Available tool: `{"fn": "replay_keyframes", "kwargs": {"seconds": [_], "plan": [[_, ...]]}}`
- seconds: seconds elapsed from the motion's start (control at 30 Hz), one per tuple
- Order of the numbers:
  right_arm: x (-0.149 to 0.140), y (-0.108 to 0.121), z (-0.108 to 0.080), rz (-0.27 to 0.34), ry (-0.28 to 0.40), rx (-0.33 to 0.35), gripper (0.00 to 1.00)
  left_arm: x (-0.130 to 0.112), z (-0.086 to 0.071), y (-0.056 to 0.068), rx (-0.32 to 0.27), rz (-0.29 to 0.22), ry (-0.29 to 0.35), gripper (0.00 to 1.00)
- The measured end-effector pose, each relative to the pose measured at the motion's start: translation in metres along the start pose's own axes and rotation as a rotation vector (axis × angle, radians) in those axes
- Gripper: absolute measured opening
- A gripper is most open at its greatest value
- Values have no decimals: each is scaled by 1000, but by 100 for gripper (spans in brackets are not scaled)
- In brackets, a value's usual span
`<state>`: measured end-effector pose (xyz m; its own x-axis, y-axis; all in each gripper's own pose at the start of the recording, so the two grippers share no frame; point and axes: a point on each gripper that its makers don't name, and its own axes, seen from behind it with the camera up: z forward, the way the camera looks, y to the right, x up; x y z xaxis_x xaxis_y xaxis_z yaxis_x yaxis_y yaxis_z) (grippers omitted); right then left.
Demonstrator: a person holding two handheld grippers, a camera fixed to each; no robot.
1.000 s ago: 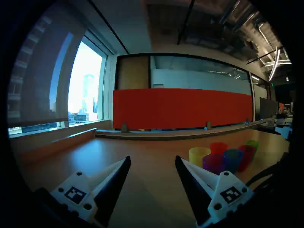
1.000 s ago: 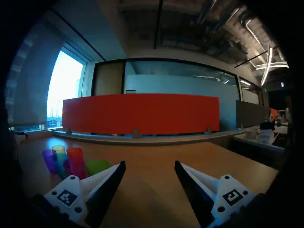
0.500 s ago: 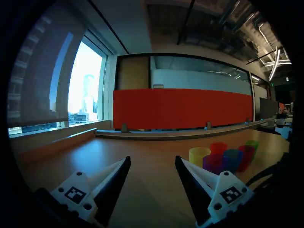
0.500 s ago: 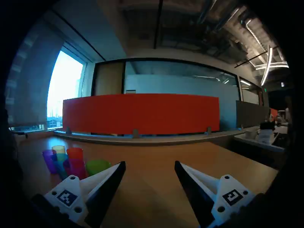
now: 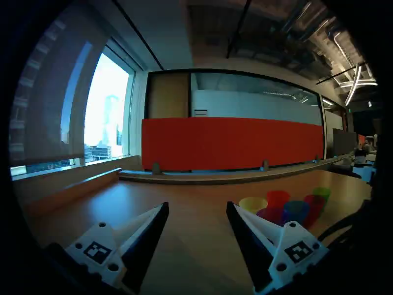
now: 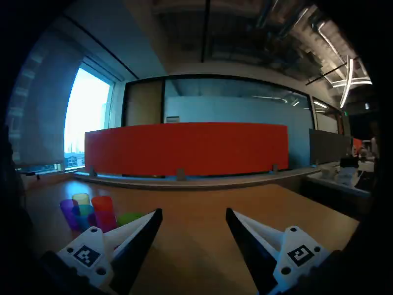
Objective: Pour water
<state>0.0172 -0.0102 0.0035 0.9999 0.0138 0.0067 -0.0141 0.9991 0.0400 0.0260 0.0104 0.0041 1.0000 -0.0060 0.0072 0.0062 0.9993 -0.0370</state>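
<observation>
From my station, the biggest thing I see is the wooden counter (image 5: 147,194), which runs away from both cameras to a raised ledge at its far edge. Behind that ledge stands a long red partition (image 5: 231,143), with glass walling above it. A tall bright window (image 5: 105,118) is off to the left side of the room. In the right gripper view the same counter (image 6: 221,196), partition (image 6: 186,149) and window (image 6: 86,120) show.

The left hand-held gripper (image 5: 196,206) sits low over the counter with its two fingers spread wide and bare wood between them. The right hand-held gripper (image 6: 193,212) is the same: fingers apart, gripping nothing.

The cups (image 5: 290,204) stand upright in a tight cluster on the counter. In the left gripper view they are just beyond and to the right of the right-hand finger. In the right gripper view the cups (image 6: 96,211) are beyond the left-hand finger, so they sit between my two grippers.

I can pick out a yellow cup (image 5: 253,204), a red cup (image 5: 278,197), a blue cup (image 5: 296,209) and a green cup (image 5: 322,192). I cannot tell whether any of them holds water.
</observation>
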Motion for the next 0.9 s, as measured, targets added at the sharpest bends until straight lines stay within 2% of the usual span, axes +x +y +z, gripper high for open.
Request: {"fn": "replay_keyframes", "kwargs": {"seconds": [0.17, 0.37, 0.6, 0.9], "plan": [[23, -9, 2, -19, -11, 37, 100, 20, 4, 7, -38, -5, -14, 86], [49, -11, 3, -40, -41, 62, 100, 42, 8, 6, -45, 13, -37, 86], [87, -15, 6, -31, -39, 85, 100, 69, 16, 9, -71, 0, -62, 86], [123, -23, 10, -20, -52, 115, 100, 123, 21, 16, -102, 25, -35, 86]]}}
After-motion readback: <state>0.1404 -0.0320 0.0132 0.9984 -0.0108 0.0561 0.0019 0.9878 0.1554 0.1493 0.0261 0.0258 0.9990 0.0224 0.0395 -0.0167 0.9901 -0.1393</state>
